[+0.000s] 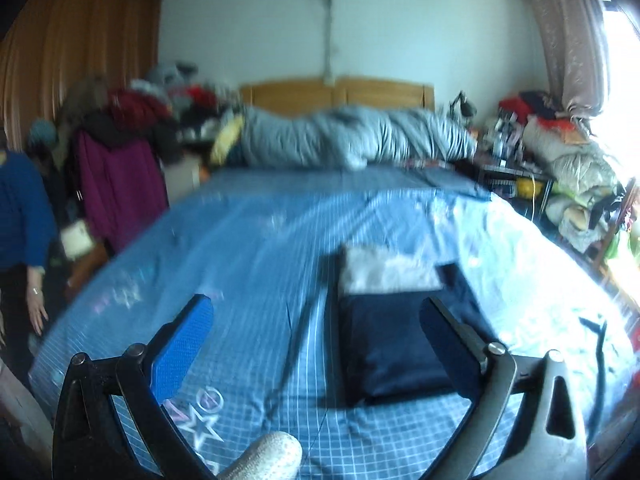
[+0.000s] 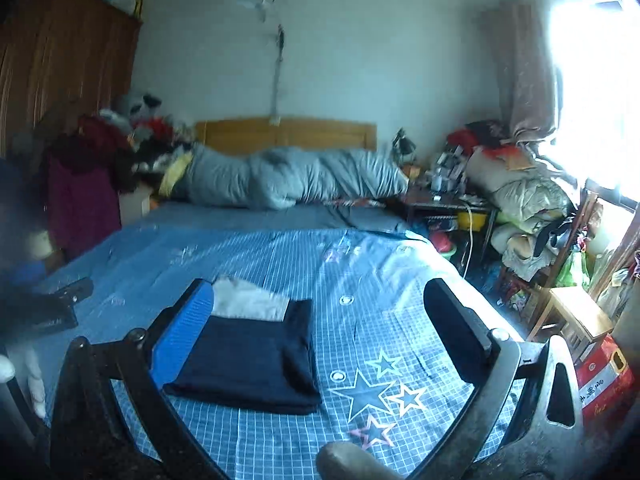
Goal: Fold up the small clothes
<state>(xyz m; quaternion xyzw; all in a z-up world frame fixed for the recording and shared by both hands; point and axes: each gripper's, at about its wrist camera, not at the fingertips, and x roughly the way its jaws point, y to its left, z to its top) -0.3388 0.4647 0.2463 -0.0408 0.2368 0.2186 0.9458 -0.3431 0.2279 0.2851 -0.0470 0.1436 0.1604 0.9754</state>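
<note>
Dark piece: a navy blue cloth folded into a flat square [image 2: 248, 364] is laid on the blue checked bed sheet with star prints [image 2: 360, 272], near the foot of the bed.
Light piece: a pale grey folded cloth [image 2: 246, 300] is seen just behind the navy one, touching its far edge.
Left claw: the left claw [image 1: 316, 344] is held above the bed with its two fingers wide apart; nothing is gripped.
Right claw: the right claw [image 2: 320, 324] is also spread wide and empty, held over the sheet beside the navy square.
Step in hand: the fold looks done, so the pile should probably be tidied or left alone.
How it is done well: the claws should be kept apart and lifted straight up, so the neat edges are not dragged.
Care: the soft cloth can be pulled out of shape by one snagged finger.
Blur: the left view is smeared, so small creases cannot be told.
</note>
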